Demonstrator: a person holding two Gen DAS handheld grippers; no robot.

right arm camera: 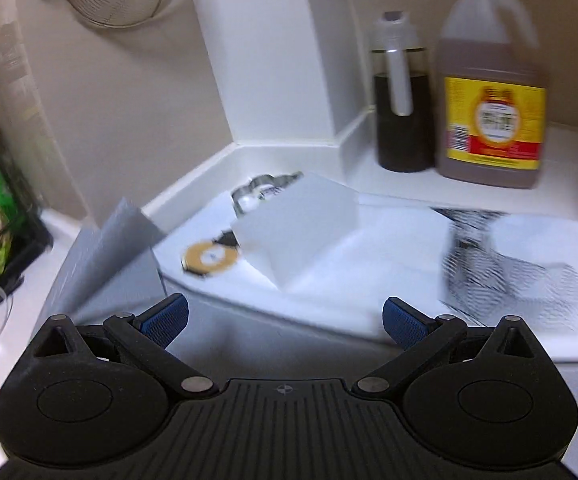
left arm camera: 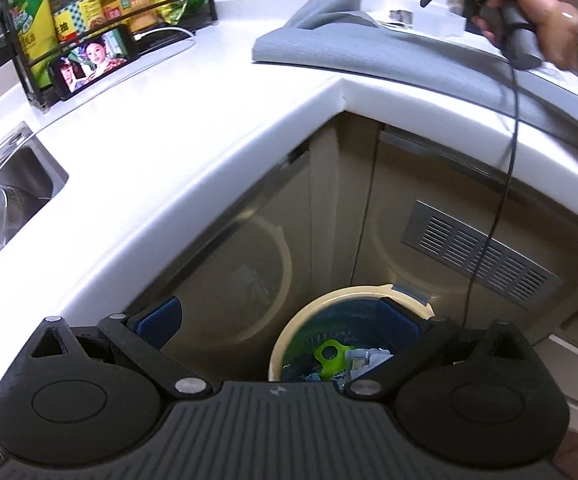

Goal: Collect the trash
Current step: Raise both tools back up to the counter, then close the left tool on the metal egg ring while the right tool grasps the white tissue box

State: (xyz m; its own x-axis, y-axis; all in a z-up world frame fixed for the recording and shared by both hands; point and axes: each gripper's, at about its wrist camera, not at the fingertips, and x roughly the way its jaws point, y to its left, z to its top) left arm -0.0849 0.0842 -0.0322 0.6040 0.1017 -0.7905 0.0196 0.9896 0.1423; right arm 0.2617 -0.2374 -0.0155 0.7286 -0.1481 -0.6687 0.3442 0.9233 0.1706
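My left gripper (left arm camera: 281, 320) is open and empty, hovering above a round cream-rimmed trash bin (left arm camera: 353, 292) on the floor by the cabinet corner. Inside the bin lie a lime-green plastic piece (left arm camera: 329, 354) and other scraps. My right gripper (right arm camera: 285, 320) is open and empty over the counter. Ahead of it, on a white sheet (right arm camera: 349, 304), sit a white box (right arm camera: 297, 220), a yellow ring-shaped item (right arm camera: 209, 258), a metal cutter (right arm camera: 257, 190) and a blurred black-patterned wrapper (right arm camera: 509, 268). In the left wrist view, a hand (left arm camera: 549, 28) holds that gripper above the grey cloth (left arm camera: 369, 48).
A dark sauce dispenser (right arm camera: 401, 120) and a large brown jug (right arm camera: 489, 92) stand at the counter's back right. A rack of bottles (left arm camera: 69, 12) and a phone (left arm camera: 93, 60) sit at the left. A sink (left arm camera: 5, 204) lies at the far left. A cable (left arm camera: 505, 200) hangs from the right gripper.
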